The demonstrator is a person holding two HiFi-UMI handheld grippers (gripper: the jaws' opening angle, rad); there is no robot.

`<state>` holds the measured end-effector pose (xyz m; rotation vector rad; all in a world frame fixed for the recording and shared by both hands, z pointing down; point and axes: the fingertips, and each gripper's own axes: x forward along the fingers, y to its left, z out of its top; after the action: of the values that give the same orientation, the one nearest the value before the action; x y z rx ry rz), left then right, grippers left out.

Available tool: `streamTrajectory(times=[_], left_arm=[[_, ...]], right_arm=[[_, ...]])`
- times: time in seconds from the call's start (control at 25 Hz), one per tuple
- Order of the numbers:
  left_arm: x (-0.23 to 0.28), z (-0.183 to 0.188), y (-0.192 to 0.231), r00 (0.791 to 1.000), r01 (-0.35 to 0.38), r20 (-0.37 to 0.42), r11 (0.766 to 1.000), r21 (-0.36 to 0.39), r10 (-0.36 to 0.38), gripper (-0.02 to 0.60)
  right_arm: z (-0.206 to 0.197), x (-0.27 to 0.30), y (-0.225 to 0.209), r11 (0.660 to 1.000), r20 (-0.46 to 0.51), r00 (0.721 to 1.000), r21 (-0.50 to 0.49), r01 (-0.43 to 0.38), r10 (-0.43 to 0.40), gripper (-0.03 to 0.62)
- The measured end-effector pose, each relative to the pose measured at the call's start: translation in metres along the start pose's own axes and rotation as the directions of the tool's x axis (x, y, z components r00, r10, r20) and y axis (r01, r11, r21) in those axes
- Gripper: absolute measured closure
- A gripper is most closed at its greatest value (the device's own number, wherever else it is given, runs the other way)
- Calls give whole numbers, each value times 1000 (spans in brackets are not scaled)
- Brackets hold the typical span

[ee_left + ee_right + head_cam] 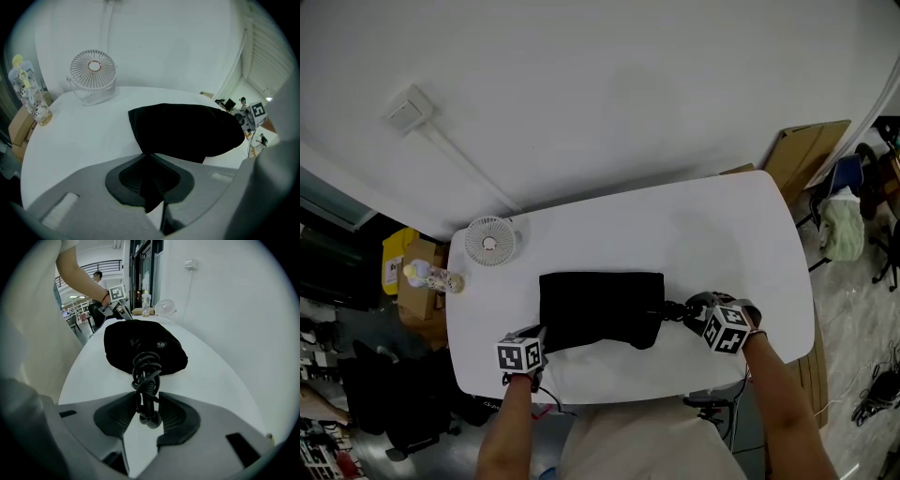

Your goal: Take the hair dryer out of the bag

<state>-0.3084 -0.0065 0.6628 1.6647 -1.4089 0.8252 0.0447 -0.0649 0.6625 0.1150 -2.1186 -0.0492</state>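
Observation:
A black fabric bag (600, 305) lies in the middle of the white table (712, 225). My left gripper (542, 339) is shut on the bag's near left corner; in the left gripper view the cloth (187, 131) is pinched between the jaws (149, 157). At the bag's right end my right gripper (689, 309) is shut on the hair dryer's black handle with its cord wound round it (147, 376), which sticks out of the bag's mouth (140, 345). The dryer's body is hidden inside the bag.
A small white desk fan (490, 241) stands at the table's far left corner, and a patterned bottle (436, 277) stands on a box just past the left edge. Cardboard (806, 155) leans beyond the right end. A wall runs behind the table.

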Motion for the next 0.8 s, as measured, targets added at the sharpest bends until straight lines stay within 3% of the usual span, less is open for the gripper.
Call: streamTrajectory(times=[0.8], left_arm=[[-6, -3, -8, 1000, -30, -3, 1000, -6, 30, 548]], right_arm=[[-46, -30, -1, 994, -2, 998, 89, 58, -58, 437]])
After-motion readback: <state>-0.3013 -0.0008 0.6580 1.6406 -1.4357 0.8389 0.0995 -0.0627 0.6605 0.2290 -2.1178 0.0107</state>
